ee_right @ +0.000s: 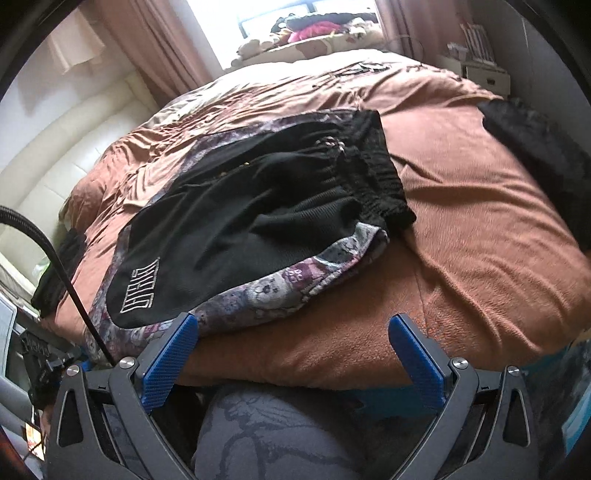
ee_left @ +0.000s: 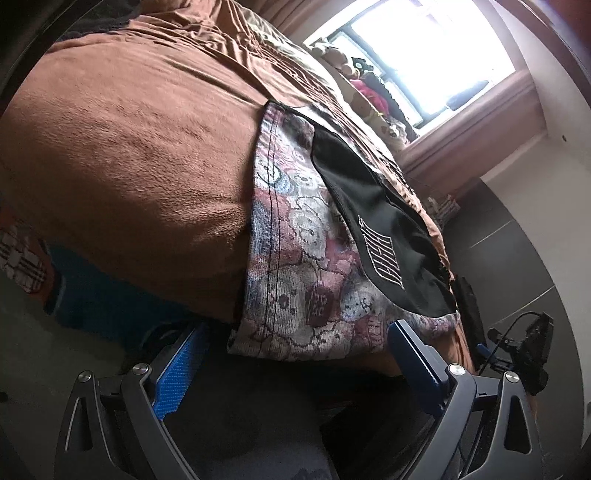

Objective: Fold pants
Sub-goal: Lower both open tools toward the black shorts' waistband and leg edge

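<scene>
Black pants (ee_right: 258,206) with white outlined lettering lie crumpled on a bear-patterned cloth (ee_right: 273,291) on the brown bed. In the left wrist view the same pants (ee_left: 384,229) and patterned cloth (ee_left: 303,266) hang at the bed's edge, seen tilted. My left gripper (ee_left: 295,358) is open, its blue pads just below the cloth's hem, holding nothing. My right gripper (ee_right: 295,343) is open too, at the bed's near edge, its left pad close to the cloth's corner. The elastic waistband (ee_right: 376,184) points away to the right.
A brown blanket (ee_right: 480,229) covers the bed. Another dark garment (ee_right: 539,155) lies at the far right of the bed. A window with stuffed toys (ee_right: 314,33) is behind. A person's patterned grey leg (ee_right: 266,435) is below my right gripper. A black cable (ee_right: 59,266) crosses left.
</scene>
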{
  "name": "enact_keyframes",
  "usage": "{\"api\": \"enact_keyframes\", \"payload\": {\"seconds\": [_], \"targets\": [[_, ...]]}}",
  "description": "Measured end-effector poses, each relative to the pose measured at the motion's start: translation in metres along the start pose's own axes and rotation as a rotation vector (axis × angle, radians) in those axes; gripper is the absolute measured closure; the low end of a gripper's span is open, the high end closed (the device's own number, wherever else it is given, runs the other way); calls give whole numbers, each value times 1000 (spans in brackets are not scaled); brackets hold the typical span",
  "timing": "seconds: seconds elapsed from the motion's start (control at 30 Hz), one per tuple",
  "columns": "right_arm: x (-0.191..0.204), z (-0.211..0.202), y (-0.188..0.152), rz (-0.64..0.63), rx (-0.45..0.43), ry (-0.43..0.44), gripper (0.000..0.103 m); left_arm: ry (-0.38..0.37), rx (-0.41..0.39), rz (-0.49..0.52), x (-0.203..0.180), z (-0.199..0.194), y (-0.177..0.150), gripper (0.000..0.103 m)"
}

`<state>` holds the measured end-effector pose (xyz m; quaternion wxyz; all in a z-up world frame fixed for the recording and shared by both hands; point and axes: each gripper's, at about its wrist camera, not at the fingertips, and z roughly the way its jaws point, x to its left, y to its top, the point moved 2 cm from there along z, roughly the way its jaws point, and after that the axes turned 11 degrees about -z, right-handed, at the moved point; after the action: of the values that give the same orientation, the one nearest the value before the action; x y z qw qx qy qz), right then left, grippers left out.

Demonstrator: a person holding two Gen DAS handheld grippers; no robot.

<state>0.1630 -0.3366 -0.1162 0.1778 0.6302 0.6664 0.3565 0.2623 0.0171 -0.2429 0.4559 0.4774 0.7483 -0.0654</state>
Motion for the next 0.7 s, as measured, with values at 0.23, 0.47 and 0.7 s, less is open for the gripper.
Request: {"api": "enact_keyframes", "payload": {"seconds": [0.23, 0.47, 0.7], "targets": [[-15, 24, -3, 87, 28, 45, 0, -1, 35, -29, -1, 7, 0, 38], [-31, 39, -11, 193, 28, 98, 0, -48, 22, -104, 10, -16, -2, 55], [-39, 53, -21, 268, 26, 180, 6, -81, 56, -181, 20, -10, 1, 55]]}}
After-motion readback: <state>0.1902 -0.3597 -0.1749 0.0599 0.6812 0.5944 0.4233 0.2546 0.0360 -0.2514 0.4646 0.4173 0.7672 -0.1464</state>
